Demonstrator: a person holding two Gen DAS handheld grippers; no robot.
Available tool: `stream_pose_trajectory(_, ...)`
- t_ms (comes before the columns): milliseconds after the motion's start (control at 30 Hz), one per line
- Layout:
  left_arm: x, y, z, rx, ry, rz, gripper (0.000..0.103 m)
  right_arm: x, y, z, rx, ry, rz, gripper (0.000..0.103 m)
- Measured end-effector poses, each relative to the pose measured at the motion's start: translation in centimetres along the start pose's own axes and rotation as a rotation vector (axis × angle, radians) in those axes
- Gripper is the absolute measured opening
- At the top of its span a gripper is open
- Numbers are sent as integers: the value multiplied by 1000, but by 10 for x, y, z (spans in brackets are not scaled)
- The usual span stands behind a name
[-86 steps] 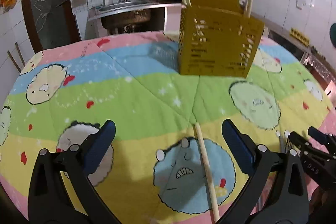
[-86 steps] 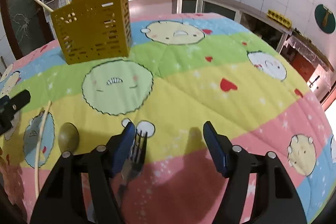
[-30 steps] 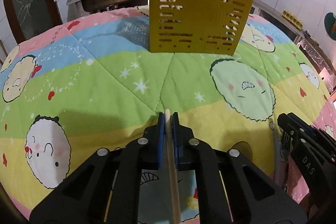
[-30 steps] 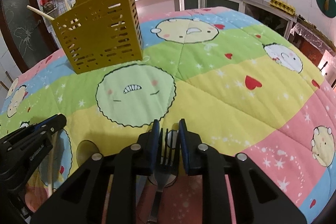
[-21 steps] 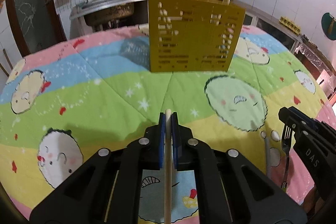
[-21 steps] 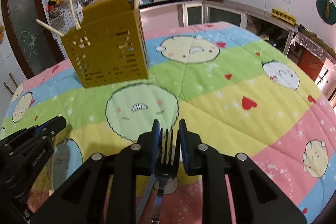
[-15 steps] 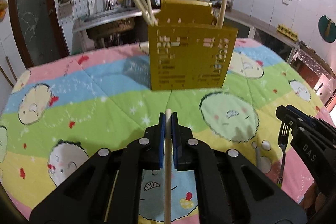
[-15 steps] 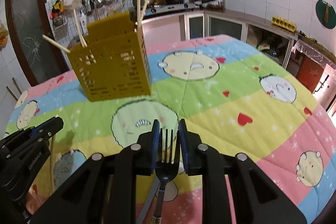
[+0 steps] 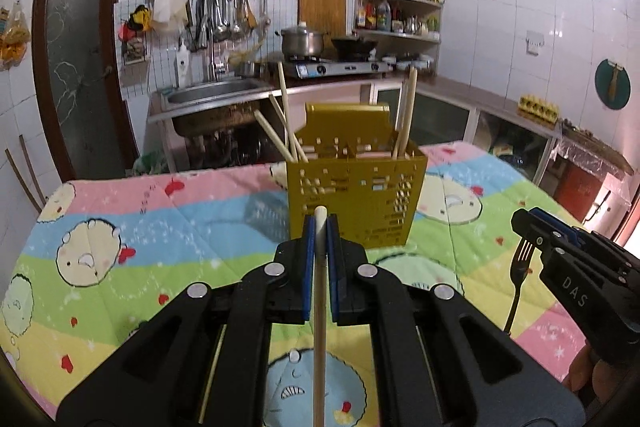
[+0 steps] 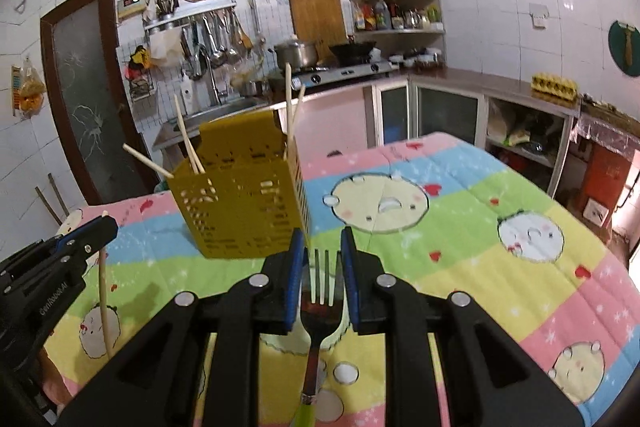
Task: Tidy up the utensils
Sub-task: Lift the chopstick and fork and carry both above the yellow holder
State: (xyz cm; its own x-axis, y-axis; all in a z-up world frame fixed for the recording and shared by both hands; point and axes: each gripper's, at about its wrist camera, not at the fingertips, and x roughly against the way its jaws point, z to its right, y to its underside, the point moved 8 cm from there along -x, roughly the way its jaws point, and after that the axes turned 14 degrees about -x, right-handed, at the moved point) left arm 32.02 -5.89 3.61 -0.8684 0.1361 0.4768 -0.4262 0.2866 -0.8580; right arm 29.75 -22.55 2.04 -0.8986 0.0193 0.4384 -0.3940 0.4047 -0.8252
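Observation:
A yellow perforated utensil holder (image 9: 356, 195) stands on the cartoon-print table cover, with several chopsticks (image 9: 280, 131) leaning in it; it also shows in the right wrist view (image 10: 244, 203). My left gripper (image 9: 320, 227) is shut on a wooden chopstick (image 9: 319, 327), held raised in front of the holder. My right gripper (image 10: 320, 255) is shut on a metal fork (image 10: 318, 291) with a green handle, tines pointing forward, lifted above the table. The right gripper and fork (image 9: 518, 275) show at the right of the left wrist view. The left gripper with its chopstick (image 10: 103, 283) shows at the left of the right wrist view.
The table cover (image 9: 140, 227) spreads across the whole table. Behind the table are a sink (image 9: 212, 95), a stove with a pot (image 9: 302, 41), hanging ladles and a shelf of bottles. A dark door (image 9: 80, 75) stands at the far left.
Both grippers closed, the left on the chopstick and the right on the fork, and have lifted them off the table. The holder now sits lower and farther in both views.

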Motion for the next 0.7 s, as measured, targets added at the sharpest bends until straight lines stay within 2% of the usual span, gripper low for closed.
stream_pose_trajectory(433,7,-31,-20,38,-16,135,5,2,-37,-15,36,-38,126,19)
stream_pose_trajectory(700,6,-45,-27,55,2,190,5,-8,-46,-20,47,-56,141,19)
